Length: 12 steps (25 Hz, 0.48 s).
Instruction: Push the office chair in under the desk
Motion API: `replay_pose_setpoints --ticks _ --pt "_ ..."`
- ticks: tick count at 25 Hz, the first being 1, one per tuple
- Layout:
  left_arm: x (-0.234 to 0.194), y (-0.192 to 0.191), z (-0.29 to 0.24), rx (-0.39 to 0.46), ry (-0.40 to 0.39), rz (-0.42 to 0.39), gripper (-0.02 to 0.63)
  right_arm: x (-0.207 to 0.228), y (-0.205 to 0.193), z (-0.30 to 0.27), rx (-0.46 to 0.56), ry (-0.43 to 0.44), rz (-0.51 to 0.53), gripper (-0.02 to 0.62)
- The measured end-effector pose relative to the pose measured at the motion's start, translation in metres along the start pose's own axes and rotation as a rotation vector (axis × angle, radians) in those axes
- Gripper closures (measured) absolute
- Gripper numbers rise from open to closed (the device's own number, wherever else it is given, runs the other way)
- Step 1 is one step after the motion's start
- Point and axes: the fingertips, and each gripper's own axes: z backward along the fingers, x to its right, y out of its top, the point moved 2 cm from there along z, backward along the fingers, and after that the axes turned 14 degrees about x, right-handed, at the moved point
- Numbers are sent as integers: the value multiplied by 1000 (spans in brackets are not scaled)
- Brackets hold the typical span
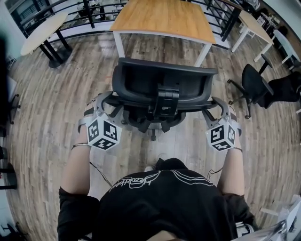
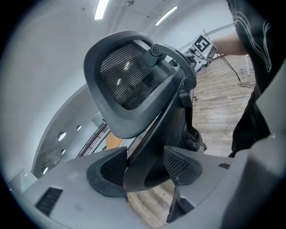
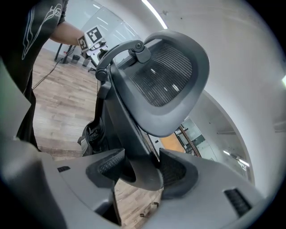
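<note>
A black mesh-backed office chair (image 1: 162,84) stands with its back toward me, in front of a wooden-topped desk (image 1: 162,19) with white legs. My left gripper (image 1: 107,101) sits at the left edge of the chair's backrest, and my right gripper (image 1: 217,104) at the right edge. In the left gripper view the chair's back frame (image 2: 147,147) runs between the jaws of the left gripper (image 2: 145,167), pads against it. The right gripper (image 3: 140,167) likewise has the back frame (image 3: 138,152) clamped between its pads. The seat is hidden under the backrest.
A round white table (image 1: 42,28) stands at the far left by a black railing (image 1: 84,9). To the right are another black chair (image 1: 256,84) and a white desk (image 1: 251,23). Wood plank floor (image 1: 47,108) surrounds the chair.
</note>
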Motion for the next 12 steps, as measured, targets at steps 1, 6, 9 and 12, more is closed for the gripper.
replay_pose_setpoints --ticks 1,6,9,12 --pt "-3 0 -2 -4 0 1 356 2 1 -2 2 1 0 330" --pt "9 -9 -13 -32 9 -3 354 -8 -13 -7 26 -3 7 330" --pt "-18 -11 -38 -48 14 -7 354 16 -10 -33 32 17 8 331" --pt "-46 -11 -66 -80 37 -30 354 42 -9 -58 43 31 3 331"
